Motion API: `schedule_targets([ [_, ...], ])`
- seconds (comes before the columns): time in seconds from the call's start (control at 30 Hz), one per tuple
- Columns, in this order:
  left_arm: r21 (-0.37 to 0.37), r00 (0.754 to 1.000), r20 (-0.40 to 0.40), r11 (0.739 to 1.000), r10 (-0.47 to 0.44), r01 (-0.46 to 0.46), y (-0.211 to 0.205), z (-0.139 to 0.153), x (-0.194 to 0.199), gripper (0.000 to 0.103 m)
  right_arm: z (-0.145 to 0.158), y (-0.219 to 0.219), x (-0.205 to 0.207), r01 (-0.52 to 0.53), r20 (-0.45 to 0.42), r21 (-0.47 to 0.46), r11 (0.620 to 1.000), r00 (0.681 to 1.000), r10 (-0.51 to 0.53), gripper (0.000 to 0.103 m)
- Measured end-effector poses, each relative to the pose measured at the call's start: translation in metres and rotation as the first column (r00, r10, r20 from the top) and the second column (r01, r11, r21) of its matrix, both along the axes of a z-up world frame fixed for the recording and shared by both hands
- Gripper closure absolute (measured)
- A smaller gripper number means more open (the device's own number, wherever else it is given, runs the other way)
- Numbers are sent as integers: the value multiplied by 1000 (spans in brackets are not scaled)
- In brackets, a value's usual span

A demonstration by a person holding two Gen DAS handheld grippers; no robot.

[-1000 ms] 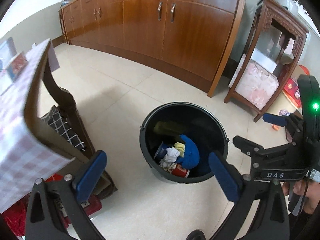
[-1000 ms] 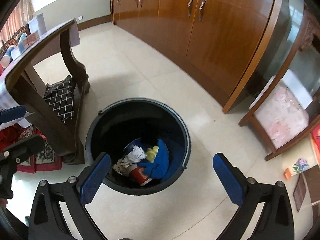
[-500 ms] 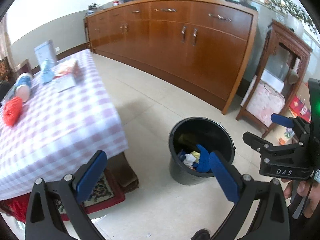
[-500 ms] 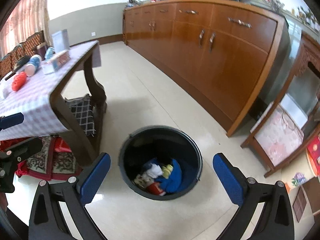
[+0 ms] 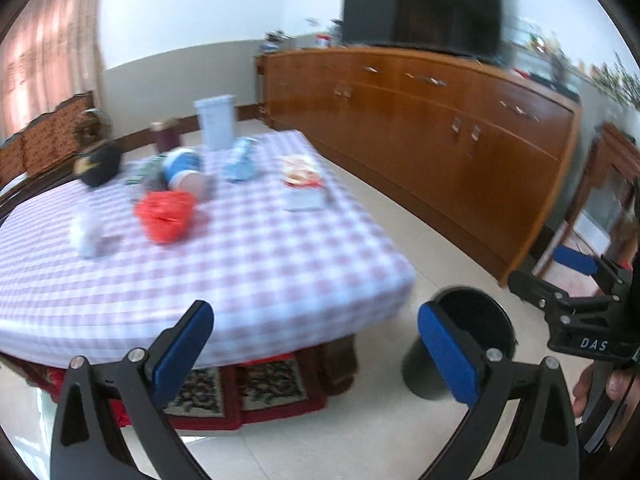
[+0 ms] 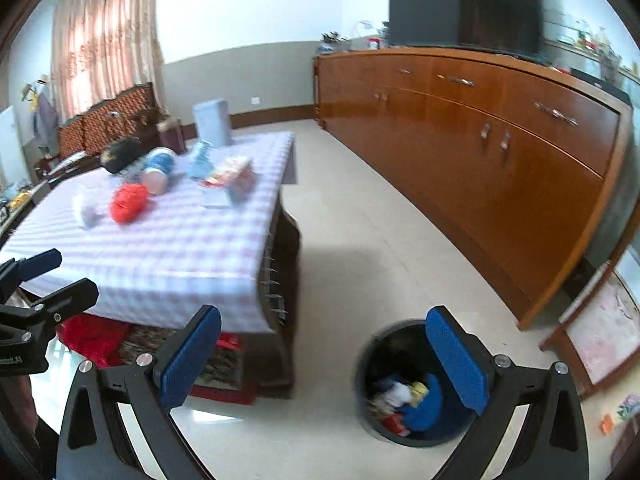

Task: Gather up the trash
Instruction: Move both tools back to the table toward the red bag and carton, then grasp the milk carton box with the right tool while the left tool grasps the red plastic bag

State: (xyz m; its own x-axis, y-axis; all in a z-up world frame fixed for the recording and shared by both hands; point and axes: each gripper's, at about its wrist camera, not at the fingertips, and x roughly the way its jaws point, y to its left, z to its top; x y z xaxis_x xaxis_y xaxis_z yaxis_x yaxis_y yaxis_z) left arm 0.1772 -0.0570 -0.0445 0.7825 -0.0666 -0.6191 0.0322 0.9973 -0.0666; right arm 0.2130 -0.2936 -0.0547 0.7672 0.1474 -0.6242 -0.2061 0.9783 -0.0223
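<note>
Right now my left gripper is spread wide with nothing between its blue pads, and my right gripper is just as wide and equally empty. Just past my right gripper's right-hand pad sits the black bin on the floor, with blue, white, yellow and red trash inside it. Beyond my left gripper the checked table stretches ahead. Farther on it lie a red crumpled piece, a whitish wad left of that, and a blurred blue-and-white cup behind.
</note>
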Motion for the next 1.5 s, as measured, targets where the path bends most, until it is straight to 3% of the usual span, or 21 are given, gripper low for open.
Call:
schedule_targets([
  [0.23,-3,990,36,990,138,-137,68,5,-12,1,9,67,9,-87,-1,-48,995,996,87,0],
  [0.57,-10,965,14,965,261,-261,138,-10,-14,1,-1,127,35,-150,-28,-70,986,989,148,0],
  [1.03,-12,970,7,970,243,-243,150,-21,62,8,-18,159,113,-150,-60,-85,985,988,145,0],
  [1.5,-8,969,-43,970,244,-245,146,-46,136,9,-49,176,204,-148,-128,-66,987,982,139,8],
])
